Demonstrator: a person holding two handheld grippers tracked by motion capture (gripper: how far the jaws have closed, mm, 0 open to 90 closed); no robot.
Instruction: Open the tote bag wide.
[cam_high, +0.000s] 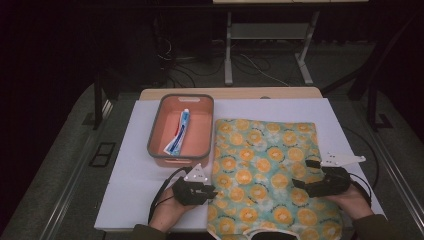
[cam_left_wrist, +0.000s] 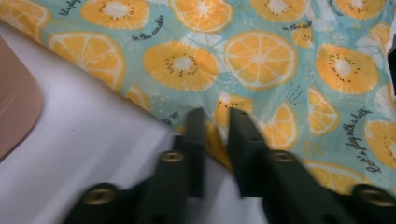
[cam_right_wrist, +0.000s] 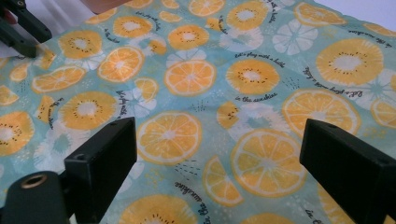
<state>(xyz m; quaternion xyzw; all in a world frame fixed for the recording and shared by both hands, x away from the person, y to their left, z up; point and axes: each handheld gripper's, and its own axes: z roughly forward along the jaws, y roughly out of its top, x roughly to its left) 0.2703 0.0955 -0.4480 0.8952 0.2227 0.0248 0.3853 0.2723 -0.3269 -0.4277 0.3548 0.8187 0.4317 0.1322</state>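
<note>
Left gripper (cam_left_wrist: 215, 122) pinches the orange-print cloth (cam_high: 265, 170) at its edge, right gripper (cam_right_wrist: 219, 154) gapes wide above: bite hem only, lift evenly.

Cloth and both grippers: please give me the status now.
Left gripper nearly shut on cloth edge. Right gripper open over cloth. Cloth flat on table. Tray with toothpaste beside it, not blocking.

cloth (cam_right_wrist: 196, 79) — small black script among orange slices: "in the sunshine", "Let's play with a bottle" (last word unsure) | left gripper view — same script, partly legible: "Let's play with a…" | toothpaste tube (cam_high: 178, 132) — print too small to read
</note>
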